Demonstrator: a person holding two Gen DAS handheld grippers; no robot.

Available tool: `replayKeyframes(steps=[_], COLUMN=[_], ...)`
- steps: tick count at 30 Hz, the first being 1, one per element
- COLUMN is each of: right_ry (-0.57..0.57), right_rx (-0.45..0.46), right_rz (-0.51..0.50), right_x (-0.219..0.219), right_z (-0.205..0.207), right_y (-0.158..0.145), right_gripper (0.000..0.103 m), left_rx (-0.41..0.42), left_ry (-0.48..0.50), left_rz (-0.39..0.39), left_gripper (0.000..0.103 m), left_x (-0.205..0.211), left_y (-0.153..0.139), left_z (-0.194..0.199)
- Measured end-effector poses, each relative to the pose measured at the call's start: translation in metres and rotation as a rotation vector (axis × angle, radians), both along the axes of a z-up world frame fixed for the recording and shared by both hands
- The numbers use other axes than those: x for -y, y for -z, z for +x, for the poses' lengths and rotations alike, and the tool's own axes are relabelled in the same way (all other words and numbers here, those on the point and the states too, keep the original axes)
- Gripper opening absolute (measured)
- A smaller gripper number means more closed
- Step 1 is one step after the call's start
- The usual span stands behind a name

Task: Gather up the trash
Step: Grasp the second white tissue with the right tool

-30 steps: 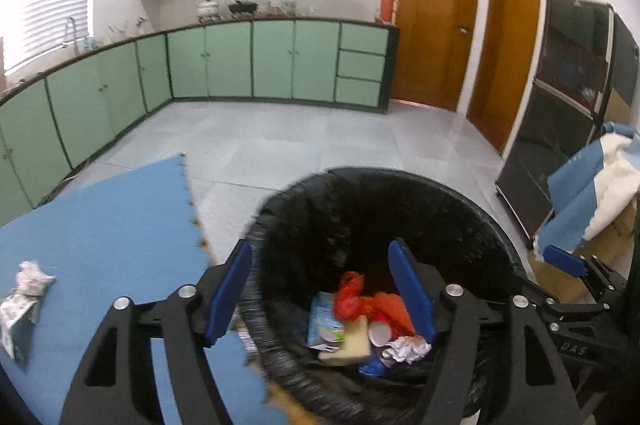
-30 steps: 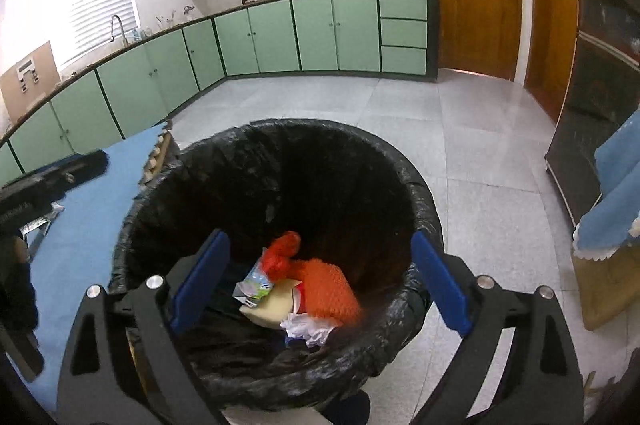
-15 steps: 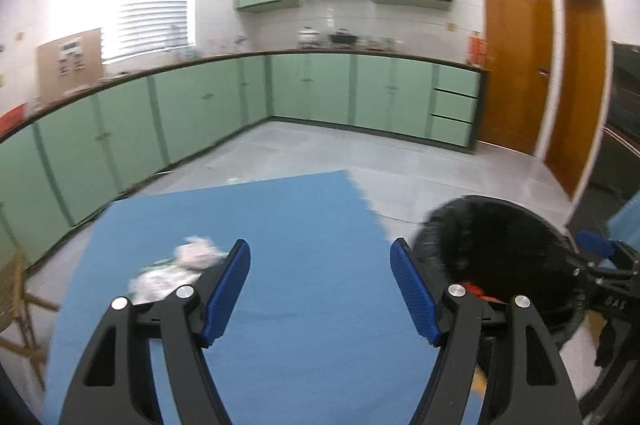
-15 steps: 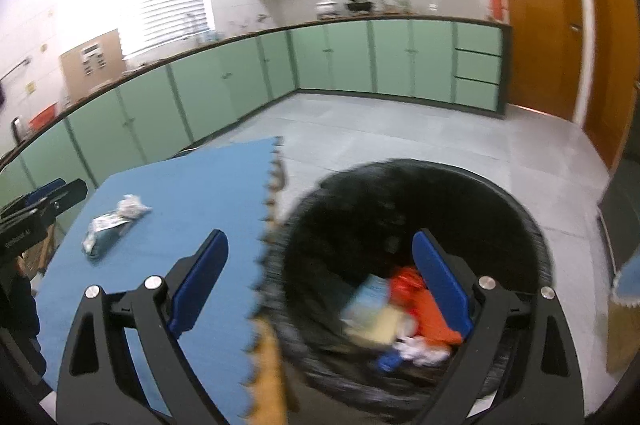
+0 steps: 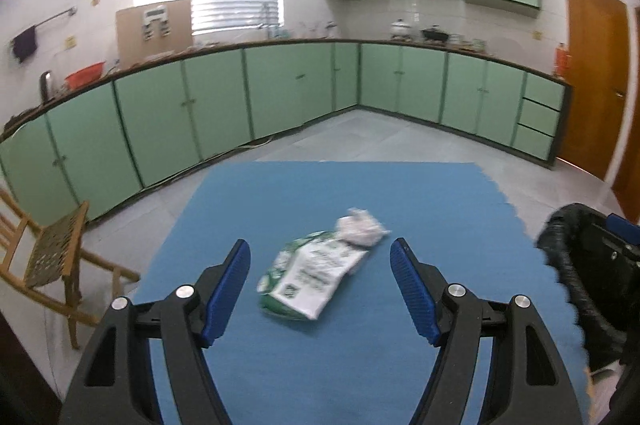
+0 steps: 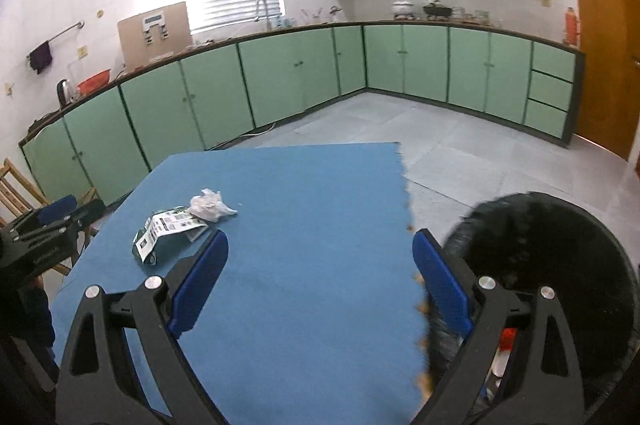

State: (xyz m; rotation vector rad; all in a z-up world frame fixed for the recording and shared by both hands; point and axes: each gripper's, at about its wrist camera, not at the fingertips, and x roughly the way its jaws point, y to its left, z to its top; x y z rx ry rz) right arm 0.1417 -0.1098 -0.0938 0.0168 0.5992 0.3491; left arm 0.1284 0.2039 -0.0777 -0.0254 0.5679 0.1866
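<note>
Left gripper (image 5: pixel 320 285) open, empty; green-white wrapper (image 5: pixel 310 275) and crumpled tissue (image 5: pixel 362 230) lie just ahead, between its fingers. Right gripper (image 6: pixel 320 285) open, empty, wrapper off to its left.

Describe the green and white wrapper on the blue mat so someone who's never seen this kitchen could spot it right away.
Start at the large blue foam mat on the grey tiled kitchen floor. Near its middle lie two bits of litter touching each other. The flat green and white printed plastic wrapper is the larger, nearer piece; the crumpled white paper ball at its far end is plain and lumpy.

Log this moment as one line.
left gripper open | right gripper open | green-white wrapper, crumpled white tissue on blue mat
</note>
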Motion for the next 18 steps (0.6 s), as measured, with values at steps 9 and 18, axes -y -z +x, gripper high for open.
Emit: replayKeyframes(steps=[9,18], right_ry=[-0.116,-0.191], right_rx=[-0.031,-0.093], right_rz=[-0.037,-0.074], right_x=[-0.095,-0.163], right_z=[0.057,0.088], right_y=[0.033,0.063], right_gripper=[0.09,0.09], left_rx=[-0.025,-0.052], left_ry=[-0.103,-0.169], left_rz=[0.016,-0.009], left_gripper=[0.071,0.071], left_x=[-0.051,-0.092], left_y=[0.03,0.046], left_z=[0.032,0.041])
